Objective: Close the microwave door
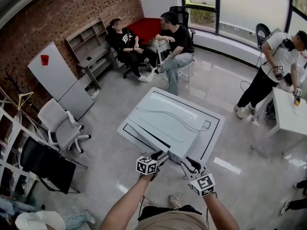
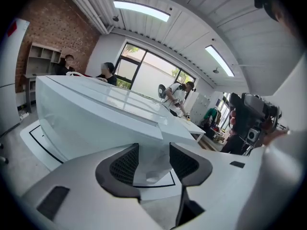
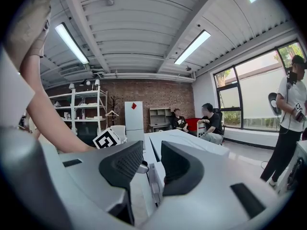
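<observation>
Head view: white desk (image 1: 168,123) mid-room, both tongs at its near edge, left tongs (image 1: 158,155) and right tongs (image 1: 190,165) side by side, pointing at the desk, both released. No microwave or door can be made out here; the top shows only a low white raised slab (image 1: 165,110). Left gripper view: left tongs (image 2: 154,164) spread apart, nothing gripped, desk corner (image 2: 158,128) seen through the gap, just ahead. Right gripper view: right tongs (image 3: 152,164) apart with a narrow gap, empty; a white upright edge piece (image 3: 154,178) of the desk sits just beyond the gap, contact unclear. Step, as a guess: approach, before any push. Next move calls for finding the door, setting one of the tongs on its outer face and swinging it shut.
</observation>
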Demonstrator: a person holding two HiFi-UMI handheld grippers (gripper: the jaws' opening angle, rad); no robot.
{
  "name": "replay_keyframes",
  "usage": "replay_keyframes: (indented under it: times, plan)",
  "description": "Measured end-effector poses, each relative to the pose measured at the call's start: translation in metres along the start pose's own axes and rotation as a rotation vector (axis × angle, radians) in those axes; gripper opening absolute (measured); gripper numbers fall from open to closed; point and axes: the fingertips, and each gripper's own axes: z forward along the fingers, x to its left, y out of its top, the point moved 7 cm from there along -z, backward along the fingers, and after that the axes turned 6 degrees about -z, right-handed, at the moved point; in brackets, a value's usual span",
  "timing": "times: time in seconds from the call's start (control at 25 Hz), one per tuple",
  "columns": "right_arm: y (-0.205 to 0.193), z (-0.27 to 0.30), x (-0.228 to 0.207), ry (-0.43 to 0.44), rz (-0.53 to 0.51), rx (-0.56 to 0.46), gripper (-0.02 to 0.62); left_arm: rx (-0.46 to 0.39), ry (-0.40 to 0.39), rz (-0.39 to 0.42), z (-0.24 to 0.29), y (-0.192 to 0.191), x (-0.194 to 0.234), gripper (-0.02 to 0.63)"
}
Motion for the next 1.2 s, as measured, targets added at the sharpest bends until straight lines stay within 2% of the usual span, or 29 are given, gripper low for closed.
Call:
replay_keyframes:
  times: [0.32,0.64,0.84,0.92,1.2]
  plan:
    - [-0.002,0.012,-0.003,0.013,0.003,0.004,0.123,0.021,0.049,0.059,0.005,0.001,-0.001,0.212]
    - [-0.006,0.013,-0.006,0.003,0.009,0.018,0.123,0.045,0.049,0.065,0.012,0.008,0.002,0.185]
    - [-0.008,0.009,-0.005,-0.001,0.012,0.023,0.123,0.038,0.040,0.030,0.014,0.011,0.003,0.160]
    - [-0.011,0.008,-0.005,-0.001,0.016,0.027,0.123,0.048,0.037,0.023,0.019,0.014,0.002,0.187]
    - [-0.009,0.007,-0.001,0.007,0.008,0.027,0.123,0.057,0.046,0.055,0.019,0.014,-0.004,0.195]
